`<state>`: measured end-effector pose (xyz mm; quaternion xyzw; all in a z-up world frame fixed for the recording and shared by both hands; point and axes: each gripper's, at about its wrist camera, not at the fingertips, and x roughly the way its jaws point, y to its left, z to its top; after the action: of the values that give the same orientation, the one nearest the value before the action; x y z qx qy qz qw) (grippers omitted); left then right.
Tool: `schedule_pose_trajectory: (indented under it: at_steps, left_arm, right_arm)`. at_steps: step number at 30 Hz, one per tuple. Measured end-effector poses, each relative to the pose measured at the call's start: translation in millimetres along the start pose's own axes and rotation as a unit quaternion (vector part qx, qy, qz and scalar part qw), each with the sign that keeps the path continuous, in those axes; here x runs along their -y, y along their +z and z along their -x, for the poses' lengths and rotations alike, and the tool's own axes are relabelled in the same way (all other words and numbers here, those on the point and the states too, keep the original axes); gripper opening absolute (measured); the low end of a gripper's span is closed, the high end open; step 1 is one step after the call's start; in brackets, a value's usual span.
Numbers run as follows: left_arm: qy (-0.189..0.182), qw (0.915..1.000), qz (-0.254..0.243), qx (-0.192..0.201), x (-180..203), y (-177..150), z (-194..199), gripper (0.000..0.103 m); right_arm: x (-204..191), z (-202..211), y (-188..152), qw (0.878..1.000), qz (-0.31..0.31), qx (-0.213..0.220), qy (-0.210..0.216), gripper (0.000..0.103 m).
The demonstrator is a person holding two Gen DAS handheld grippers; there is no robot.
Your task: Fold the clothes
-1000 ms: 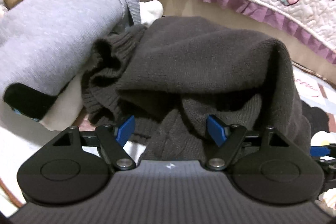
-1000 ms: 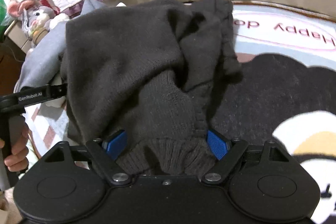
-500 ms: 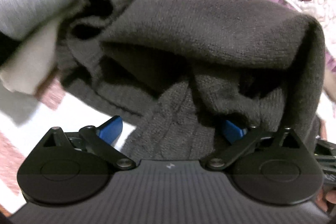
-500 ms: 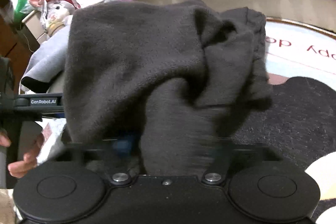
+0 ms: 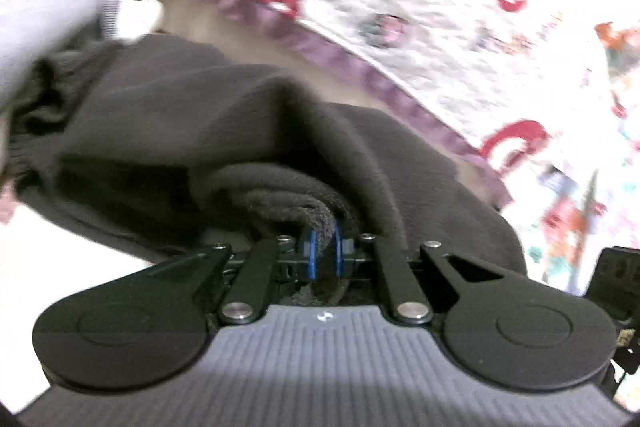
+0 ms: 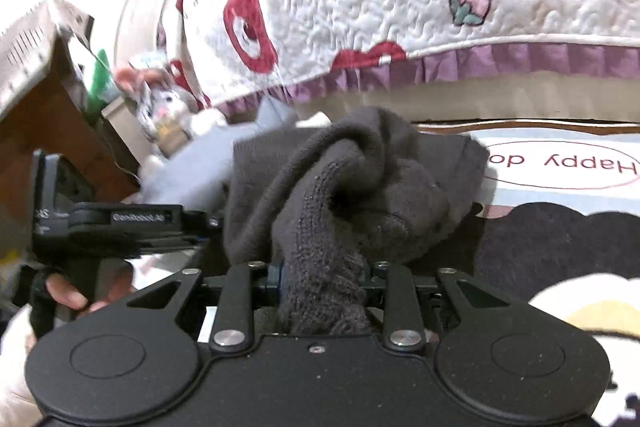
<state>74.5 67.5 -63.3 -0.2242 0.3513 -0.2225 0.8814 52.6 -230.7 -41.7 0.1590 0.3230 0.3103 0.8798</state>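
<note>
While closing, right gripper [image 6: 320, 277] squeezing dark grey knitted sweater [image 6: 320, 211]; left gripper [image 5: 324, 253] pinched tight on it too.

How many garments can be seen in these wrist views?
2. The dark sweater is bunched at centre, pinched by both grippers; a light grey garment lies behind it to the left. More may be hidden underneath.

Dark grey knit sweater [image 6: 352, 187], bunched and creased, ribbed hem lifted off the rug; rest draping down
</note>
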Motion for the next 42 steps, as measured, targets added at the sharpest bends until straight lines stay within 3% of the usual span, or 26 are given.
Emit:
schedule_pose_trajectory:
  at_steps: [3,6,11,14,18,21,23,25,26,27,28,29,30,31,33,37,39,42]
  left_arm:
    - [-0.023,0.9996,-0.012,-0.007,28.3,-17.7,4.8,0.007]
    - [-0.043,0.9990,0.010,-0.009,46.4,-31.9,4.7,0.007]
    - [-0.054,0.9983,0.013,-0.020,82.1,-45.4,27.0,0.006]
    - [-0.063,0.9975,-0.011,-0.032,110.5,-35.0,38.1,0.005]
    - [-0.074,0.9920,-0.093,-0.042,167.5,1.6,62.3,0.005]
    - [-0.087,0.9848,-0.148,-0.024,213.4,36.9,61.2,0.005]
    - [-0.076,0.9791,-0.188,-0.012,233.0,50.9,35.9,0.005]
    - [-0.004,0.9699,-0.243,-0.016,240.5,48.7,-15.0,0.010]
    - [0.032,0.9622,-0.270,-0.017,244.2,47.6,-40.4,0.012]
    - [0.067,0.9532,-0.294,-0.019,246.8,46.0,-65.3,0.012]
    - [0.090,0.9486,-0.303,-0.026,237.5,40.2,-83.7,0.014]
    - [0.104,0.9484,-0.298,-0.026,226.3,36.0,-96.7,0.017]
    - [0.113,0.9498,-0.291,-0.022,217.6,34.3,-100.4,0.022]
    - [0.120,0.9508,-0.285,-0.018,207.6,31.7,-99.9,0.026]
    - [0.128,0.9510,-0.281,-0.017,187.0,25.9,-89.7,0.046]
    - [0.141,0.9478,-0.285,-0.027,143.2,12.7,-66.7,0.056]
    - [0.159,0.9370,-0.308,-0.044,128.1,2.2,-62.1,0.058]
    - [0.178,0.9249,-0.327,-0.079,108.8,-10.7,-58.1,0.058]
  right_arm:
    - [1.3,27.3,-2.3,1.000,-0.018,0.006,0.022,0.032]
    - [2.4,55.6,-5.9,0.998,-0.034,0.014,0.049,0.032]
    - [4.5,93.9,-6.5,0.995,-0.047,0.013,0.083,0.032]
    - [4.3,117.6,4.1,0.990,-0.059,0.015,0.126,0.032]
    - [5.3,158.4,37.0,0.976,-0.074,0.032,0.204,0.032]
    - [16.2,181.9,63.0,0.966,-0.092,0.046,0.238,0.032]
    - [28.7,191.8,79.3,0.976,-0.072,0.059,0.196,0.032]
    - [48.7,190.8,93.2,0.993,-0.058,0.067,0.084,0.037]
    - [58.9,185.2,97.5,0.997,-0.033,0.066,-0.001,0.040]
    - [68.0,175.7,98.4,0.991,0.010,0.067,-0.115,0.048]
    - [76.0,162.8,94.7,0.970,0.070,0.068,-0.224,0.048]
    - [84.7,149.4,88.9,0.948,0.128,0.057,-0.287,0.047]
    - [94.4,141.6,83.3,0.935,0.152,0.050,-0.317,0.048]
    - [106.2,137.6,76.0,0.933,0.151,0.041,-0.325,0.048]
    - [121.1,137.3,60.7,0.947,0.128,0.030,-0.292,0.047]
    - [136.3,129.3,25.6,0.968,0.100,-0.002,-0.231,0.051]
    - [137.7,114.1,9.1,0.969,0.109,-0.028,-0.220,0.057]
    - [137.5,95.4,-0.2,0.968,0.116,-0.070,-0.211,0.058]
